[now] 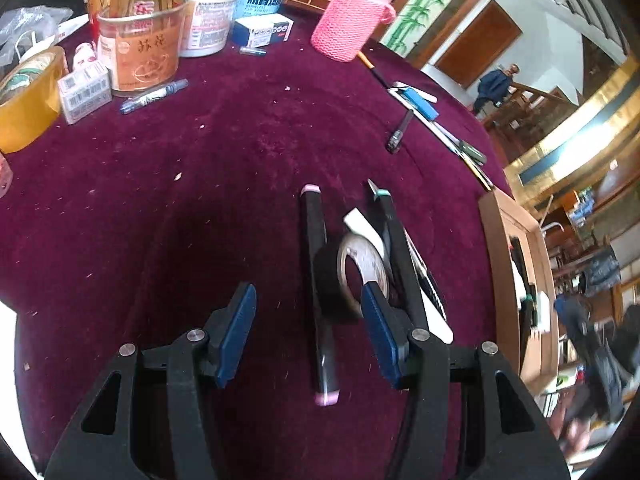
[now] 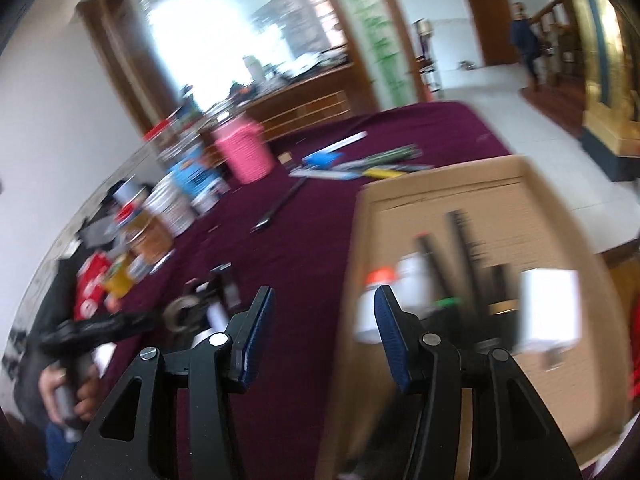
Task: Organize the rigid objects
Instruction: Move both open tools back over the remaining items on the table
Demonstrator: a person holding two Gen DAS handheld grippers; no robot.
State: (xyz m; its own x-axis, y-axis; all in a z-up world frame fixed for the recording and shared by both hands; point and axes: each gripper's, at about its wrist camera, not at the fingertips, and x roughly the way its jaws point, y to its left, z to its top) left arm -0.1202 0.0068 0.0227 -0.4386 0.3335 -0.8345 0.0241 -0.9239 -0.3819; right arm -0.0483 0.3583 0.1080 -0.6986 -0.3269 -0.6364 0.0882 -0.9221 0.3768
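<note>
In the left wrist view my left gripper [image 1: 308, 312] is open just above the maroon tablecloth [image 1: 180, 216]. A black marker with pink ends [image 1: 318, 292] lies between its fingers. A black tape roll [image 1: 348, 276] rests against the right finger [image 1: 380, 328]. A black craft knife [image 1: 396, 248] and a white ruler [image 1: 400, 276] lie just right of it. In the blurred right wrist view my right gripper [image 2: 324, 320] is open and empty at the near left edge of a cardboard box [image 2: 560, 208] that holds black pens [image 2: 460, 248], a white bottle [image 2: 380, 300] and a white card [image 2: 550, 304].
Cans [image 1: 136, 52], a white tub [image 1: 210, 12], small boxes [image 1: 262, 30], yellow tape [image 1: 28, 100] and a pink knitted cup [image 1: 350, 20] stand at the far side. Pens and a blue lighter [image 1: 420, 102] lie along the right edge. A blue pen [image 1: 154, 96] lies by the cans.
</note>
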